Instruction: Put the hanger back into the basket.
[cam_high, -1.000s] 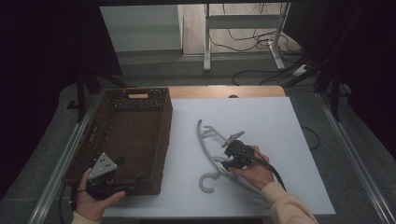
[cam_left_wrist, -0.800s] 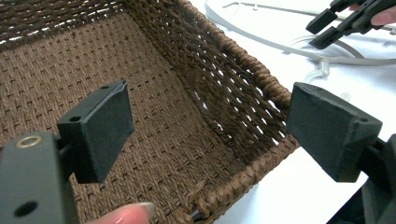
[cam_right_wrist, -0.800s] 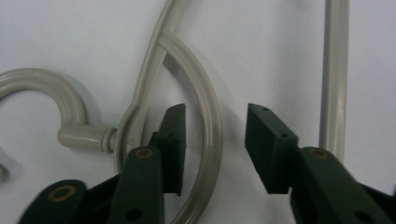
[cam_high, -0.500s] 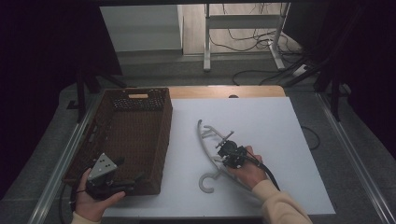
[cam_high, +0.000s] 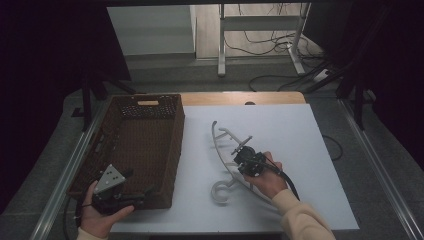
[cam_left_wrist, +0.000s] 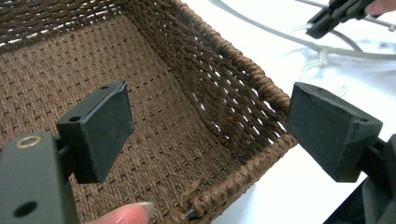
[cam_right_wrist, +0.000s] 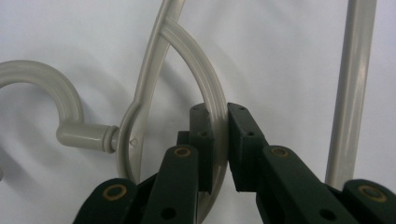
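The white hanger (cam_high: 225, 160), lying on the surface (cam_high: 300, 150) beside the basket (cam_high: 145, 140), is being clamped by the right gripper (cam_right_wrist: 219, 140); the left gripper (cam_left_wrist: 210, 135), fingers released, is being held at the basket's near corner. A lift is called for next.

Bright, even overhead light on white table (cam_high: 300, 150); dark surroundings, murky at edges. Soft faint shadows under hanger (cam_right_wrist: 205, 84). Close-up gripper views slightly soft, near jaws blurred. Basket (cam_left_wrist: 187, 93) weave sharp, no glare.

Nothing readable anywhere here, honestly. No labels, brands or numbers on anything. Just plain surfaces all round.
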